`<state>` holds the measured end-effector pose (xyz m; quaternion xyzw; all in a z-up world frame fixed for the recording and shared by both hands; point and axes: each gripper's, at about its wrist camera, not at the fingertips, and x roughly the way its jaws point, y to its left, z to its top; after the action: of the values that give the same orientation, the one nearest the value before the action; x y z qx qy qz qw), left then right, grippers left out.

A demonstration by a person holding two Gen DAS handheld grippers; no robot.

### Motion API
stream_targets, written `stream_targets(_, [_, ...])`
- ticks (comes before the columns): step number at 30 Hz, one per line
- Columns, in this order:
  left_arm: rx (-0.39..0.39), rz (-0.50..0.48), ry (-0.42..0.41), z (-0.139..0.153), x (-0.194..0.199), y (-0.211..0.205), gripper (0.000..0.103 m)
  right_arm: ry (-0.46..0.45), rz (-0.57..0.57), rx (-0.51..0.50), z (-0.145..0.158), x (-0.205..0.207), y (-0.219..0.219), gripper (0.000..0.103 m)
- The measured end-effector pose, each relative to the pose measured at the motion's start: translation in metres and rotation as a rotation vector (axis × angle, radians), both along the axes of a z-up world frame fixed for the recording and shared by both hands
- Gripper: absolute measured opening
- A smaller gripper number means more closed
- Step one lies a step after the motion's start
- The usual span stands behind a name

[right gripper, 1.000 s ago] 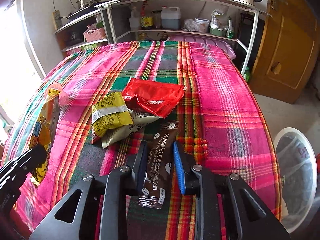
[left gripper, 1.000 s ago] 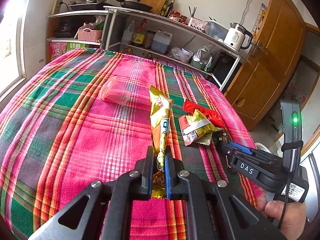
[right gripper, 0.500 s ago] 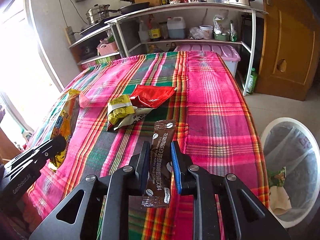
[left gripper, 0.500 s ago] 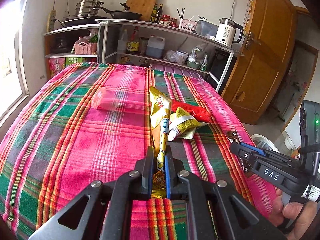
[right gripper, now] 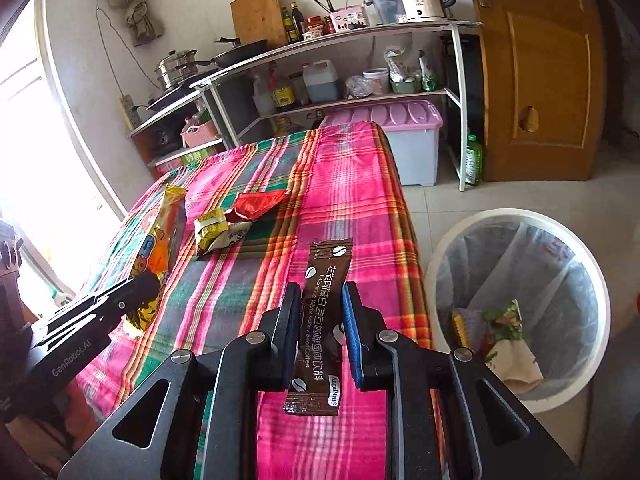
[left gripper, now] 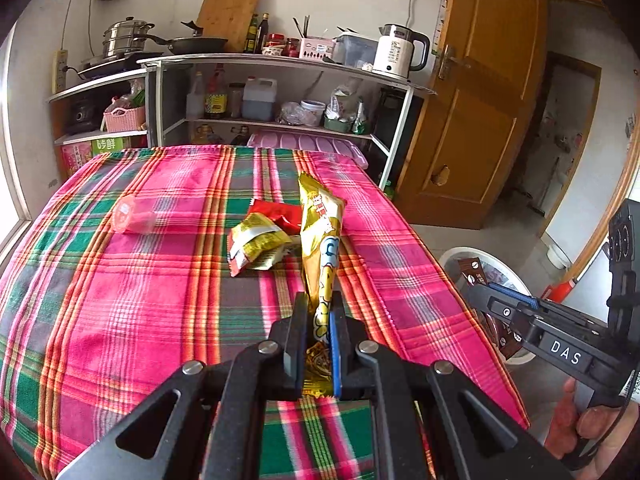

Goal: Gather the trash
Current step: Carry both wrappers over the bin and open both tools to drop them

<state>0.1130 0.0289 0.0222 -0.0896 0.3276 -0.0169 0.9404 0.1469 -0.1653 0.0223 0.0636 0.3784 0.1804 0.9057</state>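
Observation:
My left gripper point(left gripper: 316, 312) is shut on a tall yellow snack wrapper point(left gripper: 322, 236) and holds it upright above the plaid table. My right gripper point(right gripper: 320, 300) is shut on a brown coffee sachet point(right gripper: 322, 316), held over the table's right edge beside the white trash bin point(right gripper: 516, 216). On the table lie a yellow-green wrapper point(left gripper: 256, 242), a red wrapper point(left gripper: 276, 214) and a clear pink plastic tube point(left gripper: 132, 220). The right gripper with its sachet also shows in the left wrist view point(left gripper: 486, 300), over the bin.
The table wears a pink and green plaid cloth point(left gripper: 120, 320). The lined bin holds some trash point(right gripper: 504, 332). A shelf unit point(left gripper: 280, 92) with bottles and pans stands behind the table. A wooden door point(left gripper: 476, 100) is at the right. A lilac storage box point(right gripper: 400, 136) sits on the floor.
Both grippers have lifted and pulled back from the table with their wrappers. The right gripper has swung right, bringing the coffee sachet beside the trash bin.

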Motion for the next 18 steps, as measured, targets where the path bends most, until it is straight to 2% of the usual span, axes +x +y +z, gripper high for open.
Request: stream_targets(18, [0.016,-0.222,0.012,0.004,0.031,-0.103,0.010,-0.001,-0.191,0.047,-0.005,-0.010,-0.103,0.022])
